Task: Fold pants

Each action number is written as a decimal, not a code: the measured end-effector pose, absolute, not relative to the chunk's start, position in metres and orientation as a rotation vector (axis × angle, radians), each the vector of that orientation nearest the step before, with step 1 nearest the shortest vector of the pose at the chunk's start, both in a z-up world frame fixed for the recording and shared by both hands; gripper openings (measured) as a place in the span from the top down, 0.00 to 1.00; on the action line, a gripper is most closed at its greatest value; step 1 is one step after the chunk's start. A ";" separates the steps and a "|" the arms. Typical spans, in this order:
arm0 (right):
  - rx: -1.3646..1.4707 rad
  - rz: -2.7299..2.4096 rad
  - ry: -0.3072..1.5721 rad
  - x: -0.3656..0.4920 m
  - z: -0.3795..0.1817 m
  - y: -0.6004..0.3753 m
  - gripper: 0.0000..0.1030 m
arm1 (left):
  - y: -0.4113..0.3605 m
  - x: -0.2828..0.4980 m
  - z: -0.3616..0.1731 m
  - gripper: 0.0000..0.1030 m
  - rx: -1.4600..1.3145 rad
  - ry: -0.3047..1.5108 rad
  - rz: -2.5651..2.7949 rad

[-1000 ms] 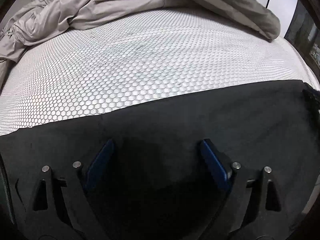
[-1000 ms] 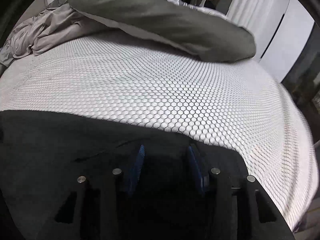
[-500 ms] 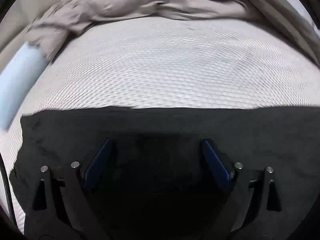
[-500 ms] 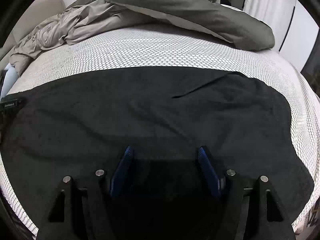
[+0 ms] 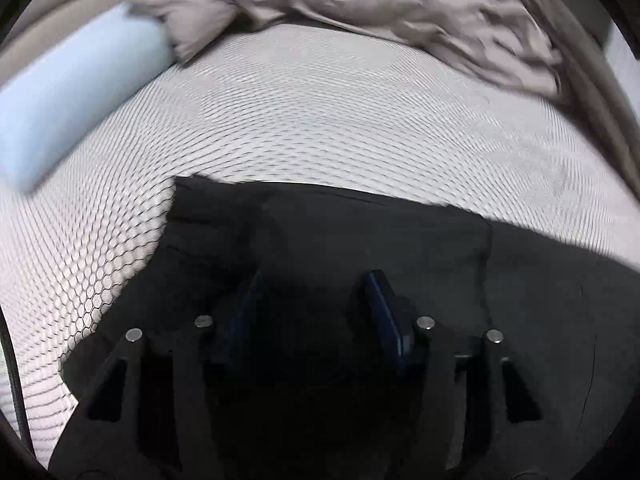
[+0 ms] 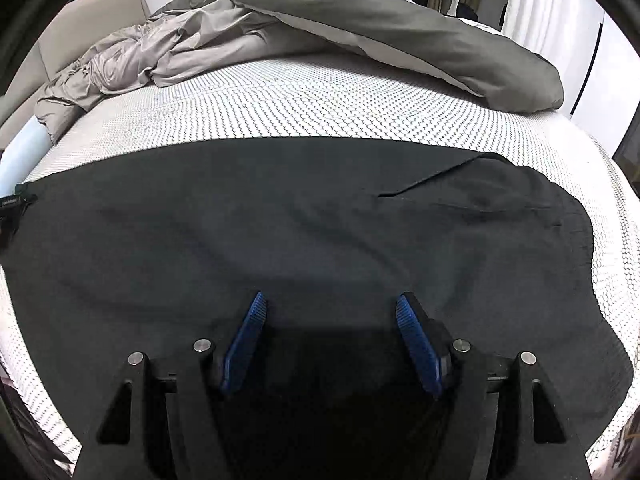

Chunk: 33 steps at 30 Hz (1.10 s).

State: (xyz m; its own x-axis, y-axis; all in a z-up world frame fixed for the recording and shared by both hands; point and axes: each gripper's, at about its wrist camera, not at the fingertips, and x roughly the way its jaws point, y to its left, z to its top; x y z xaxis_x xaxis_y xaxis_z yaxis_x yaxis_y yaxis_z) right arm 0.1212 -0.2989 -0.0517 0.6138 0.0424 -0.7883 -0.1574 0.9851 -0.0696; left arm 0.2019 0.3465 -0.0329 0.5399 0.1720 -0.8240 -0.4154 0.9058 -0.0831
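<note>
The right gripper (image 6: pixel 330 336) hangs over the black pants (image 6: pixel 280 232) with its two blue ribbed pads (image 6: pixel 244 344) spread wide and nothing between them; the cloth under the tips lies flat, and whether the tips touch it cannot be told. The left gripper (image 5: pixel 316 312) is likewise parted, its dark blue pads (image 5: pixel 386 316) standing well apart over the same garment (image 5: pixel 328 240), with no fabric pinched between them, though this view is blurred by motion. Directly ahead of the right gripper the pants spread broadly across the bed, reaching from far to its left to far to its right, with soft wrinkles in the middle. Ahead and to its right a flap of fabric lies turned over with a slanted edge (image 6: pixel 436 178), and past that the rounded end of the garment sits near the mattress edge. At the far left end a small label (image 6: pixel 10 201) shows on the cloth. In the left gripper's view a squared corner of the pants (image 5: pixel 188 184) lies ahead and to its left. Beyond the pants stretches the white honeycomb-patterned mattress cover (image 6: pixel 320 108). To the far left of both grippers rests a pale blue cylindrical bolster (image 5: pixel 76 92). Farthest off, a crumpled grey-beige duvet (image 6: pixel 168 56) is heaped along the back, with a darker grey pillow (image 6: pixel 400 40) lying across it toward the right.
</note>
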 end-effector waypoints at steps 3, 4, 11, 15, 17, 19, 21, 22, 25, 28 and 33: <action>-0.142 0.100 0.897 0.123 -0.052 -0.304 0.33 | 0.342 0.189 -0.015 0.72 -0.278 0.916 0.372; -0.135 0.100 0.895 0.123 -0.051 -0.305 0.33 | 0.332 0.181 -0.006 0.72 -0.266 0.889 0.341; -0.132 0.161 0.867 0.118 -0.042 -0.282 0.33 | 0.203 0.176 -0.002 0.71 -0.177 0.876 0.009; -0.138 0.209 0.847 0.116 -0.038 -0.258 0.33 | 0.133 0.205 -0.026 0.70 -0.005 0.963 -0.089; -0.156 0.232 0.839 0.114 -0.037 -0.247 0.33 | 0.124 0.204 -0.034 0.69 0.020 0.982 -0.076; -0.209 0.247 0.860 0.112 -0.043 -0.239 0.29 | 0.132 0.204 -0.034 0.70 -0.021 0.984 -0.082; -0.278 0.149 0.898 0.115 -0.057 -0.246 0.28 | 0.141 0.193 -0.032 0.70 0.000 0.976 -0.027; -0.282 0.113 0.902 0.116 -0.061 -0.256 0.26 | 0.146 0.187 -0.030 0.70 0.012 0.971 -0.002; -0.194 0.050 0.903 0.110 -0.053 -0.292 0.24 | 0.155 0.178 -0.023 0.70 0.007 0.956 0.054; -0.154 0.097 0.866 0.093 -0.038 -0.296 0.24 | 0.133 0.159 -0.005 0.67 -0.019 0.901 -0.013; -0.184 0.304 0.834 0.063 -0.036 -0.243 0.23 | 0.039 0.153 -0.012 0.43 -0.011 0.874 -0.170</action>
State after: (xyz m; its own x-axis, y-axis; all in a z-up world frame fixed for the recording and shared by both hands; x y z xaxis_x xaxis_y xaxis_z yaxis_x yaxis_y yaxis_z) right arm 0.0625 -0.2430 -0.0356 0.6324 0.1921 -0.7504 -0.3356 0.9411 -0.0420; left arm 0.1534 0.0385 -0.0120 0.6289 -0.1529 -0.7623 0.1436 0.9864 -0.0794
